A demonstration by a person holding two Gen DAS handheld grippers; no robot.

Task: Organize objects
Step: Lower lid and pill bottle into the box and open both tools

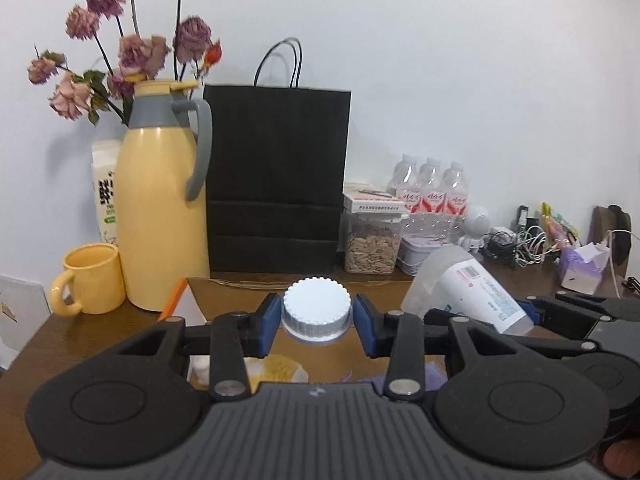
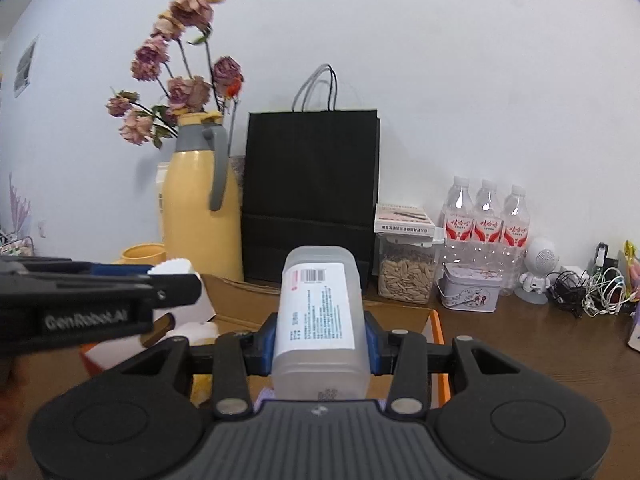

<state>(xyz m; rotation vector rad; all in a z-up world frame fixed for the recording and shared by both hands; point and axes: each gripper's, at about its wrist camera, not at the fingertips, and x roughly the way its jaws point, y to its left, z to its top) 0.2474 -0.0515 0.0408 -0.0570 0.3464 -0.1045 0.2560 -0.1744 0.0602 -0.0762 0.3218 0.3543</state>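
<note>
R gripper (image 2: 320,340): bottle (image 2: 320,312) lengthwise, base fwd

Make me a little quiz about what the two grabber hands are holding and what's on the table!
1. True or false: the left gripper is clamped on a white ridged cap.
2. What does the right gripper hold? A) the yellow mug B) a frosted plastic bottle with a barcode label C) the black paper bag
3. Fill in: the dried flowers stand behind the yellow ____.

Key
1. True; the blue pads press on both sides of the cap.
2. B, the frosted plastic bottle.
3. Jug, the yellow thermos jug beside the yellow mug and the black paper bag.
</note>
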